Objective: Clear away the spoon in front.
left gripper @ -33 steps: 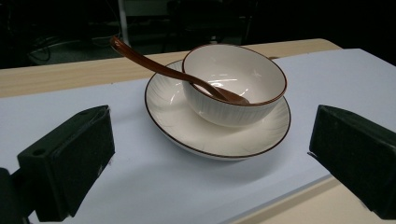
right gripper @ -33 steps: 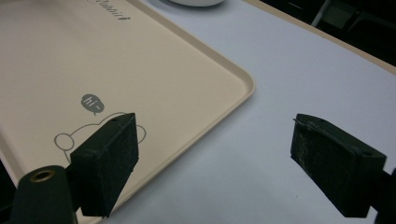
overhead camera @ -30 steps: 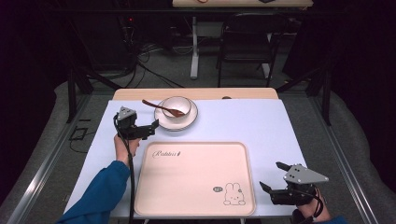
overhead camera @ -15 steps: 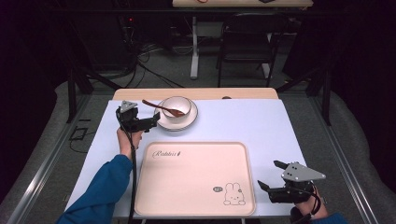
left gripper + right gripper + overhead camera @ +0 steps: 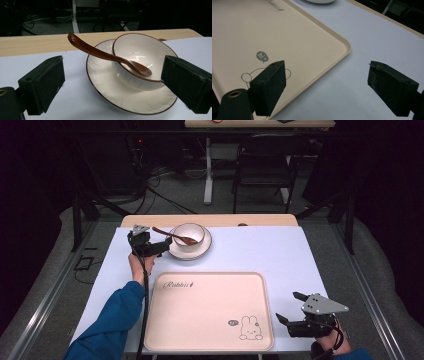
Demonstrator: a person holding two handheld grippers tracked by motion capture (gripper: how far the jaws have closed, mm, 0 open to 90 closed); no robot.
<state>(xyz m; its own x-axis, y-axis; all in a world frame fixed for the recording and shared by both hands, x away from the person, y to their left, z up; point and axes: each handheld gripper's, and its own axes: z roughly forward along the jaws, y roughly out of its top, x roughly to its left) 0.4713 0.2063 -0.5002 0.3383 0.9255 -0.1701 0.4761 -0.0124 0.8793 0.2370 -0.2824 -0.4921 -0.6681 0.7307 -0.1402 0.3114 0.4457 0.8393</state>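
While the left claw (image 5: 112,82) stands wide with nothing between its jaws, the risks are entered first, as judgement.

Risk 1: spoon (image 5: 107,56) tipped out. Cause: its handle juts up and out over the bowl's rim toward the claw; a jaw brushing it on the way in would lever it loose.

Risk 2: bowl (image 5: 143,60) sliding on the plate (image 5: 105,82). Cause: a pinch on the plate's rim alone, or a tilted lift, since the bowl merely sits on top.

Position: plate just ahead of the left claw and between its jaws' line, near but apart; bowl on the plate's far half; spoon head resting inside the bowl. All at the far edge of the table (image 5: 280,255).

Further out: tray (image 5: 210,312), bare, near the person's side; right claw (image 5: 289,307), wide and holding nothing, just beside the tray's right corner.
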